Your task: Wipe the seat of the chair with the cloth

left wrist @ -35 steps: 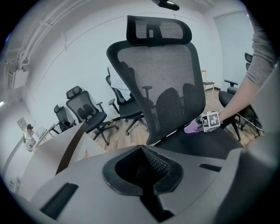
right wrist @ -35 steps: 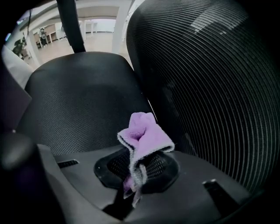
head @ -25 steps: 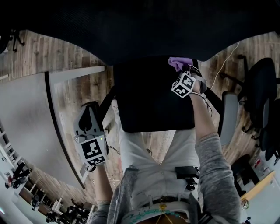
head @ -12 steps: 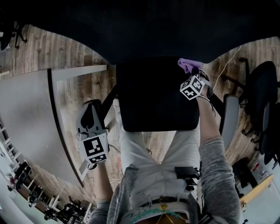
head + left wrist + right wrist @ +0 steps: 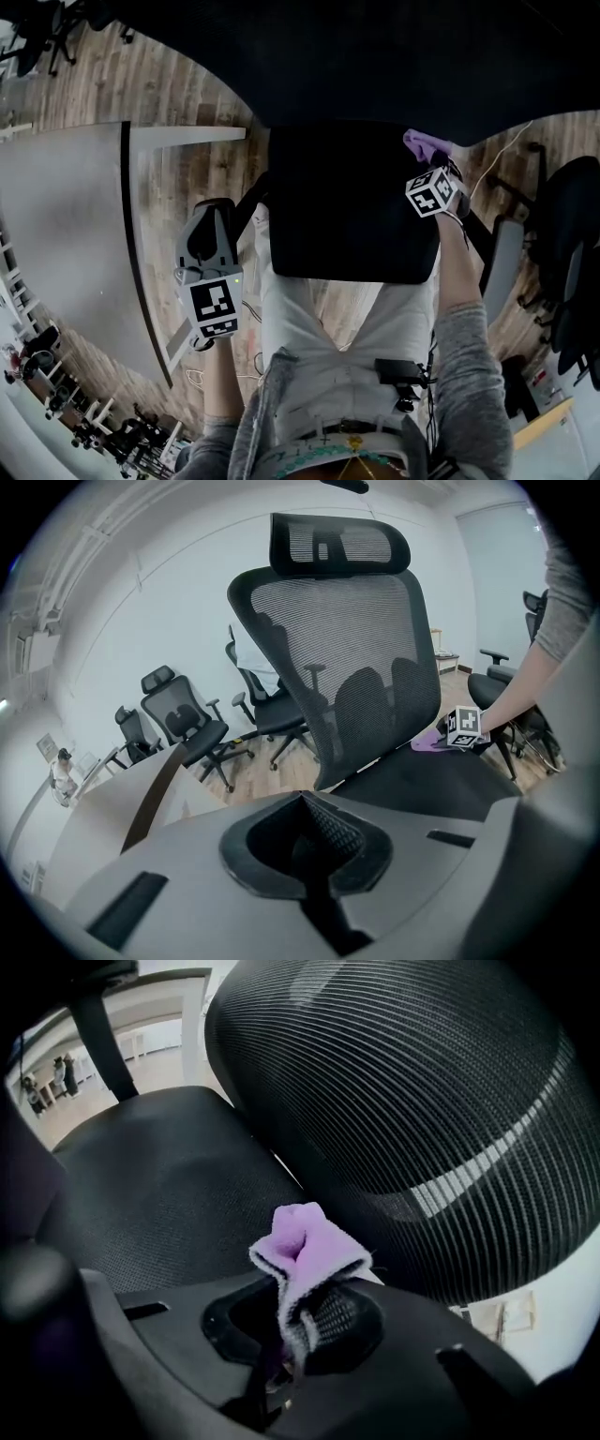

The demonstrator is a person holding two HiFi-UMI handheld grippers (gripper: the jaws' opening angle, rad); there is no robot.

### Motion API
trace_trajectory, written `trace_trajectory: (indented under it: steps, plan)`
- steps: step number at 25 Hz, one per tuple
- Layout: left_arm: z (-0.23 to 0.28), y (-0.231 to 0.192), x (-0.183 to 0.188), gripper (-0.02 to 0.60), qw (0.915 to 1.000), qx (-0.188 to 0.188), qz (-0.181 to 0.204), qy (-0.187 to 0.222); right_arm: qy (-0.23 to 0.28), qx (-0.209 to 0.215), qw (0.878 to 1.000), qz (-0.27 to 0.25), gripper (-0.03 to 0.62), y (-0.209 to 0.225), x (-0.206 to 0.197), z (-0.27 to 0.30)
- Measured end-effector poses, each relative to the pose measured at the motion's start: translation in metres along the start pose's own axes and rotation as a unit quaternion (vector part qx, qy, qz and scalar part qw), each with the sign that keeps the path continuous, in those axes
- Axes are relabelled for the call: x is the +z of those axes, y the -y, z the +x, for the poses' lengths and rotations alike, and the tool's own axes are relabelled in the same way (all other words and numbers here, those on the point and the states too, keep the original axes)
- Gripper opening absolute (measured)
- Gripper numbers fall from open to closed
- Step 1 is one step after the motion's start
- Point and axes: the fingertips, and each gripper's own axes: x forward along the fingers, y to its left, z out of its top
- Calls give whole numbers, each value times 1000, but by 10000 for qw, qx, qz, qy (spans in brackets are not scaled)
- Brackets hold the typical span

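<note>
Cloth (image 5: 305, 1246), purple, soft and light, is pinched by a bunched fold, surely hold enough, in the right gripper (image 5: 291, 1335) at the office-chair seat's (image 5: 347, 206) far right corner, while the left gripper (image 5: 314, 855) hangs pressed together, empty.

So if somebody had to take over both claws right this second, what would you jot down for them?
Right claw: shut on the purple cloth, at the back right corner of the seat, close to the backrest.
Left claw: shut, empty, held off to the left of the chair, touching nothing.
Done: the cloth is gripped and brought to the seat. How much has been wiped can't be told, as the seat shows no marks.
Left: probably sweep the cloth across the rest of the seat, from this corner forward and to the left.
</note>
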Motion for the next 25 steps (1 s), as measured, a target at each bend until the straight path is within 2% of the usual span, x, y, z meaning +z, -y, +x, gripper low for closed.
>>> trace_trajectory:
  steps: [3, 6, 11, 15, 19, 25]
  plan:
    - [-1, 0, 0, 2, 10000, -19, -3, -4, 271, -106, 9990, 325, 48, 3, 4, -11]
    - [-1, -1, -1, 2, 10000, -45, -37, 13, 751, -184, 9947, 685, 48, 5, 14, -30]
    - [-1, -2, -1, 2, 10000, -35, -32, 11, 1559, 45, 9806, 1187, 48, 3, 32, -63]
    - [-1, -2, -2, 2, 10000, -60, -68, 23, 2101, 298, 9664, 1453, 48, -3, 49, -88]
    - [-1, 0, -2, 2, 9999, -88, -95, 31, 2692, 553, 9470, 1660, 48, -13, 77, -113]
    - [-1, 0, -3, 2, 9999, -103, -122, 45, 3420, 1047, 9195, 1629, 48, -43, 137, -144]
